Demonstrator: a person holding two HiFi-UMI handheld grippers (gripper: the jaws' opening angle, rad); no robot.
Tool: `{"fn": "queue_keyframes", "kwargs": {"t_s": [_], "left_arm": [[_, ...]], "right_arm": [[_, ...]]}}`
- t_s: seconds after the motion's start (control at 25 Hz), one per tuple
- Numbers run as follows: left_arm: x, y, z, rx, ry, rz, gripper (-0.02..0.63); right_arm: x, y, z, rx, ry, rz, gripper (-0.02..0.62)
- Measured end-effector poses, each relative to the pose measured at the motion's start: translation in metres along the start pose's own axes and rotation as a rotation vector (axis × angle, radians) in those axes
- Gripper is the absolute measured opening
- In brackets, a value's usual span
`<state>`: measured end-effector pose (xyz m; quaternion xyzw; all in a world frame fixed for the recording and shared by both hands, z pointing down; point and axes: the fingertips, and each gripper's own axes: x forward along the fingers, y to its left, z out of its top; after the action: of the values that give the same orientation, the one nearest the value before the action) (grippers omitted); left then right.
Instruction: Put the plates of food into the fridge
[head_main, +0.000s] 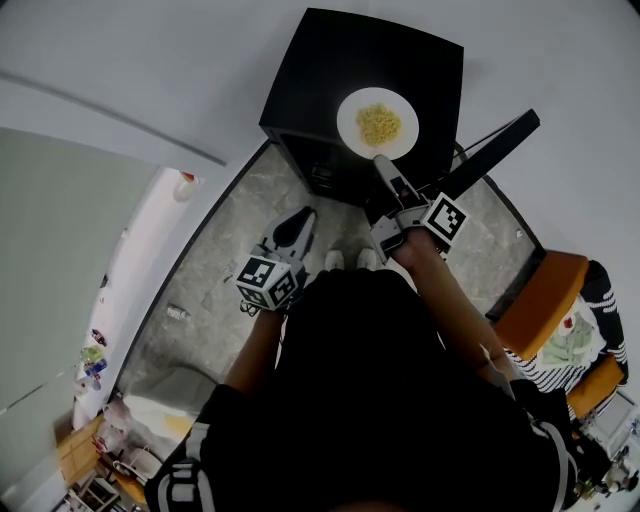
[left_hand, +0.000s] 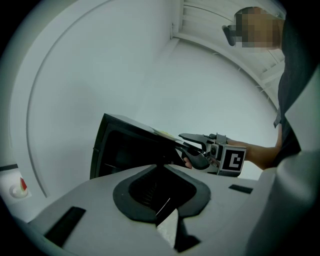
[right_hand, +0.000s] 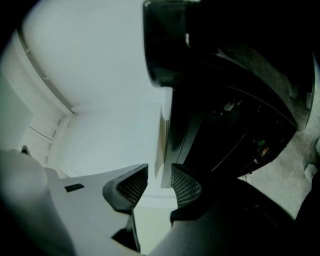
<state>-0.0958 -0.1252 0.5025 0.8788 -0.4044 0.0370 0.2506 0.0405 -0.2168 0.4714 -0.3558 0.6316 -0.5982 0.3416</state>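
A white plate (head_main: 377, 123) of yellow food rests on top of a small black fridge (head_main: 320, 55). My right gripper (head_main: 381, 163) reaches the plate's near rim. In the right gripper view its jaws (right_hand: 160, 171) stand open, with the plate's thin pale rim (right_hand: 161, 145) in the gap just past the tips and no pad pressing on it. The fridge (right_hand: 225, 125) fills that view's right side, its inside dark. My left gripper (head_main: 303, 222) hangs lower, in front of the fridge, shut and empty (left_hand: 160, 170). The left gripper view shows the right gripper (left_hand: 186, 143) at the fridge (left_hand: 120, 150) top.
A long black panel (head_main: 490, 155) juts out from the fridge's right side. An orange chair (head_main: 540, 295) and a person in striped clothes (head_main: 605, 300) are at the right. A pale counter with a red-capped bottle (head_main: 185, 183) runs along the left. The floor (head_main: 225, 270) is grey stone.
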Motion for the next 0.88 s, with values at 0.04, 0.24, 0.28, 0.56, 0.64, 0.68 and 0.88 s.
{"fn": "queue_keyframes", "kwargs": {"t_s": [0.04,0.24,0.28,0.56,0.64,0.68,0.88], "left_arm": [[0.001,0.001,0.000,-0.001,0.001,0.001,0.038],[0.002,0.002,0.000,-0.002,-0.001,0.005,0.037],[0.002,0.002,0.000,-0.003,-0.001,0.004,0.037],[0.003,0.002,0.000,-0.003,0.000,0.005,0.037],[0.003,0.002,0.000,-0.002,0.001,0.004,0.037],[0.002,0.003,0.000,-0.002,0.002,0.004,0.038],[0.005,-0.001,-0.004,-0.004,0.006,-0.003,0.037]], "right_arm": [[0.002,0.000,0.001,0.003,-0.003,-0.003,0.138],[0.009,-0.002,0.004,0.015,-0.018,-0.010,0.138],[0.010,-0.002,0.004,0.019,-0.019,-0.008,0.138],[0.013,-0.005,0.006,0.030,-0.018,-0.023,0.131],[0.014,-0.002,0.005,0.028,-0.011,-0.005,0.079],[0.014,0.000,0.004,0.023,-0.007,0.004,0.055],[0.009,-0.001,0.005,0.021,0.002,0.027,0.051]]}}
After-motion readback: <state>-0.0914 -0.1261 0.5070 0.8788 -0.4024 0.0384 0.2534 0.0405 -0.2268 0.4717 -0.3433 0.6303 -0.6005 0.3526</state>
